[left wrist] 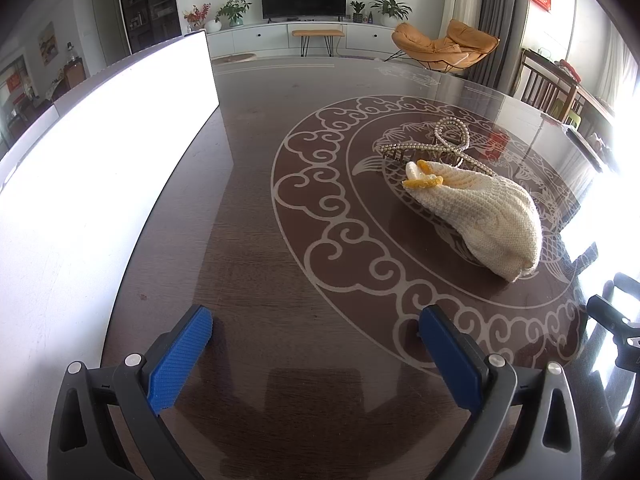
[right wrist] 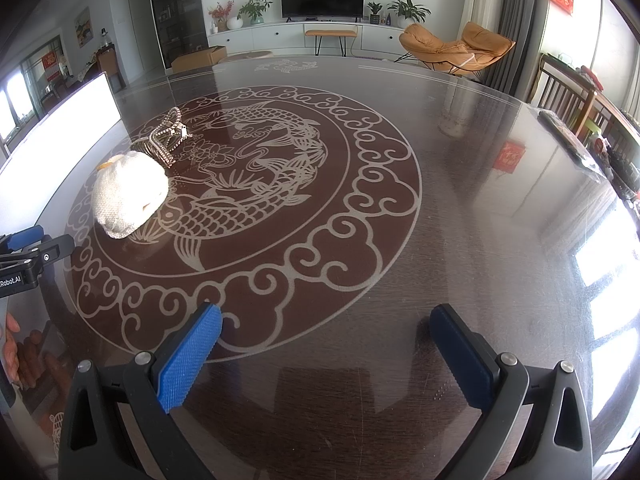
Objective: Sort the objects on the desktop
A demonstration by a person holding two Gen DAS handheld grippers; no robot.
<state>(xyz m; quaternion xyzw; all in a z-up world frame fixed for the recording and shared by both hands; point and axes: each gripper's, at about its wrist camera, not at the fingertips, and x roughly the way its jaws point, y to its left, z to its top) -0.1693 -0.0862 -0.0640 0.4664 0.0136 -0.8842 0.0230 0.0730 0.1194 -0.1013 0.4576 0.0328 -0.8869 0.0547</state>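
Observation:
A cream knitted pouch [left wrist: 484,216] with yellow ties lies on the dark glass table [left wrist: 260,240], inside the round fish motif. Right behind it, touching or nearly so, rests a pearl-studded hair claw [left wrist: 440,144]. My left gripper [left wrist: 316,324] hovers open over bare table, well short and left of both. In the right wrist view the pouch [right wrist: 130,196] and the hair claw [right wrist: 166,140] sit at the far left, while my right gripper [right wrist: 326,322] stands open and empty above the motif's border. The left gripper's body [right wrist: 28,256] shows at that view's left edge.
A large white box [left wrist: 100,184] fills the table's left side, also seen as a white box [right wrist: 60,136] from the right. A dark flat item [right wrist: 576,144] lies at the table's far right edge. Wooden chairs [left wrist: 548,88] stand beyond the right rim.

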